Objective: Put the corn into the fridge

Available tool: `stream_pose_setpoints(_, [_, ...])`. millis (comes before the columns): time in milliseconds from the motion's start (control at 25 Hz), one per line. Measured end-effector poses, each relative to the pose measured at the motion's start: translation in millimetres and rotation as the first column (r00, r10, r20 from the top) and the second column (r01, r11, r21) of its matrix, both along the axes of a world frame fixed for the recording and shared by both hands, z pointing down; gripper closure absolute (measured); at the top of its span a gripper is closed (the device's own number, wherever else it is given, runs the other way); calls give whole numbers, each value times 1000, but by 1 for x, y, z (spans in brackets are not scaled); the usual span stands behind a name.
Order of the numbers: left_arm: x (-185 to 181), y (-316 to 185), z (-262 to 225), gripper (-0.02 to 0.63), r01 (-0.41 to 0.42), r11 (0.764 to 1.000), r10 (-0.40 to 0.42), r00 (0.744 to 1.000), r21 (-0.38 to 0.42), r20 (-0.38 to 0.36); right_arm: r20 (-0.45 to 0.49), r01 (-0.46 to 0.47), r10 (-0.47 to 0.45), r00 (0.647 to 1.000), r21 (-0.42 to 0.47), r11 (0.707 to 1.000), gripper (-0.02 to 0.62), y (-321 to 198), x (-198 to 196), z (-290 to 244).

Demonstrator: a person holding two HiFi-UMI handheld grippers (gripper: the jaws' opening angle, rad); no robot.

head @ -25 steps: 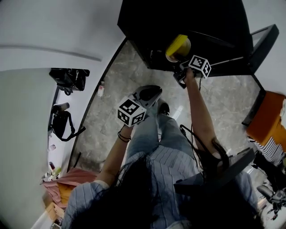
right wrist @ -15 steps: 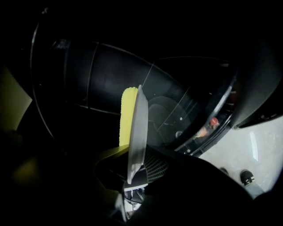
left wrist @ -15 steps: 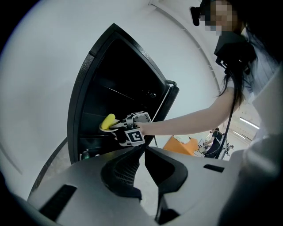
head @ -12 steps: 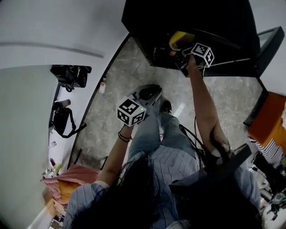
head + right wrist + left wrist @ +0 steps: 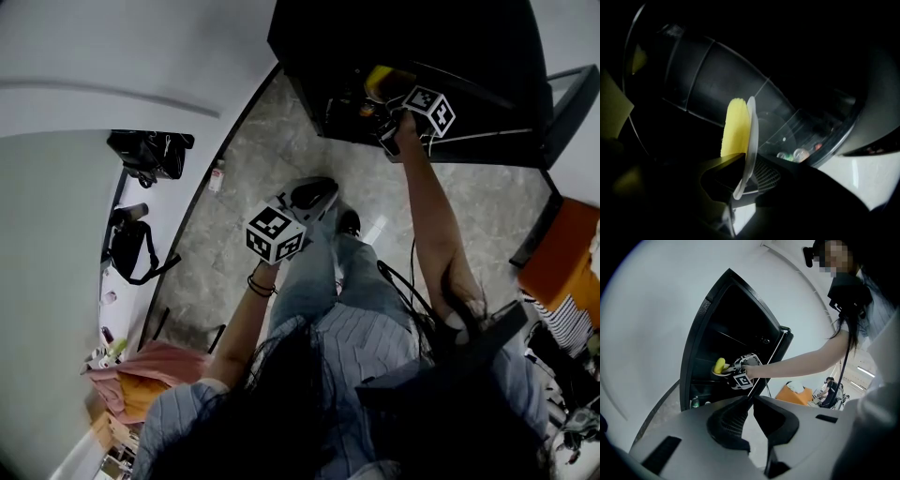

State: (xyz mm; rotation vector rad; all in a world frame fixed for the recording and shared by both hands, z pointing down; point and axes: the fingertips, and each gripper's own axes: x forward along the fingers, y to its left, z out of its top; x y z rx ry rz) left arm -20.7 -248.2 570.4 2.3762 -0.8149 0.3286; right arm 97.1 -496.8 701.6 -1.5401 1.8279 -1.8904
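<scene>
The yellow corn [image 5: 384, 80] lies on a thin white plate [image 5: 752, 136], and my right gripper [image 5: 382, 111] is shut on the plate's rim. It holds both just inside the open black fridge [image 5: 309, 37]. In the right gripper view the corn [image 5: 735, 126] stands beside the plate, above the right gripper [image 5: 745, 173], with dark fridge shelves behind. The left gripper view shows the corn [image 5: 720, 365] and the right gripper [image 5: 727, 372] at a middle shelf of the fridge [image 5: 701, 333]. My left gripper [image 5: 314, 194] hangs over the floor with nothing in it, and in its own view the left gripper [image 5: 750, 401] looks shut.
The fridge door [image 5: 562, 103] stands open at the right. Bottles [image 5: 695, 402] sit low in the fridge, and small items [image 5: 799, 153] lie in a clear shelf. An orange seat [image 5: 562, 262] is at the right, black bags [image 5: 150, 155] on the white ledge at left.
My right gripper has carried the plate and corn farther into the fridge, so the corn now sits in shadow. My left gripper has stayed put.
</scene>
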Motion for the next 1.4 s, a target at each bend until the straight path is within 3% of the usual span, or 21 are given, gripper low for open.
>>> stream_pose_setpoints(160, [-2, -2, 0, 565, 1, 1000, -1, 1000, 2, 3, -104, 8, -5, 995, 24, 1000, 540, -2, 8, -4])
stream_pose_setpoints(360, [-5, -1, 1, 565, 7, 1000, -7, 1000, -4, 7, -161, 56, -56, 985, -1, 998, 465, 3, 8, -3])
stream_pose_setpoints(600, [-6, 0, 1, 565, 9, 1000, -9, 1000, -6, 8, -164, 42, -42, 986, 0, 999, 426, 6, 9, -8])
stream_pose_setpoints(1000, [-11, 2, -1, 565, 14, 1000, -14, 1000, -3, 19, -149, -27, 18, 989, -57, 998, 426, 26, 18, -6])
stream_pose_setpoints(1400, [-12, 14, -10, 565, 17, 1000, -17, 1000, 6, 18, -113, -52, 47, 992, -42, 998, 426, 47, 22, -13])
